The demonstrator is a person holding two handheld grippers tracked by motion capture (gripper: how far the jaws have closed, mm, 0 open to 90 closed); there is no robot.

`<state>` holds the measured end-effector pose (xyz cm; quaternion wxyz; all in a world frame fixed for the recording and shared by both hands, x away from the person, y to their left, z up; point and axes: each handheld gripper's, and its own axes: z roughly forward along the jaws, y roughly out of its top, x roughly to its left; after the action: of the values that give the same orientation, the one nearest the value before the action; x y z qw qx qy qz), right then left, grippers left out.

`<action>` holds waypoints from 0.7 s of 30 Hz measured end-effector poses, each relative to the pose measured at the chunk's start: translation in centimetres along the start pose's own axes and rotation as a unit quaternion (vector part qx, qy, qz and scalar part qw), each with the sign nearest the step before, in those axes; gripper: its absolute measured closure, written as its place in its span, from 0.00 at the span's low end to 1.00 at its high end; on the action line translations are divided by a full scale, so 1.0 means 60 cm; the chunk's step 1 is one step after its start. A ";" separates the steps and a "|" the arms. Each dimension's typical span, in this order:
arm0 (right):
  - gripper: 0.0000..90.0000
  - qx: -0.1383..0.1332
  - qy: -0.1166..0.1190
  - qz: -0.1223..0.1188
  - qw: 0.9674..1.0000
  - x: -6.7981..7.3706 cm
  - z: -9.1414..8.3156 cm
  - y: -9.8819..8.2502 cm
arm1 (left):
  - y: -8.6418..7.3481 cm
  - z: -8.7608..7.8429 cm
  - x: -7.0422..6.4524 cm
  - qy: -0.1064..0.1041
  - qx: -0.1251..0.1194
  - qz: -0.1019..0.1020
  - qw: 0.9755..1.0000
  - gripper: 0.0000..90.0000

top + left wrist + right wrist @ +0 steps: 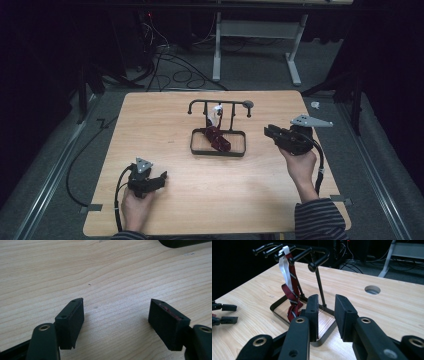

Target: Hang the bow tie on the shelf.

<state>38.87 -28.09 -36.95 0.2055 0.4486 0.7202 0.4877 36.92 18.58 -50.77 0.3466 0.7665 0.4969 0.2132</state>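
Fingers, right: the right gripper is held just right of the stand, its fingers parted with a narrow gap and nothing between them.
Fingers, left: the left gripper rests low over bare worktop, its fingers spread wide and empty.
Task thing: a dark red striped necktie is hung by a white loop over one peg of the black tie stand, its tail piled in the stand's tray.
Risk, stand: the light frame could be tipped or slid if the tie is pulled sideways, since it is not being steadied.
Risk, snag: the loop could catch on a knobbed peg end.
Risk, grip: limp fabric could slip from a shallow pinch.
Edges: the tray rim and upright post lie close to the tie.
Open room: wide bare worktop is left in front and to both sides.
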 end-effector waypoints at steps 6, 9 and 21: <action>0.83 0.004 -0.004 0.006 1.000 -0.002 -0.010 -0.020 | 0.000 0.000 0.000 0.001 0.000 0.000 1.000 0.32; 0.83 0.004 -0.007 0.008 1.000 -0.005 -0.015 -0.028 | 0.000 0.000 0.000 0.000 0.000 0.000 1.000 0.32; 0.83 0.009 -0.009 0.020 1.000 -0.008 -0.027 -0.058 | 0.000 0.000 0.000 0.000 0.000 0.000 1.000 0.32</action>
<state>36.37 -29.78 -39.42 0.1980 0.4694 0.7135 0.4809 36.92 18.58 -50.77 0.3467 0.7665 0.4969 0.2130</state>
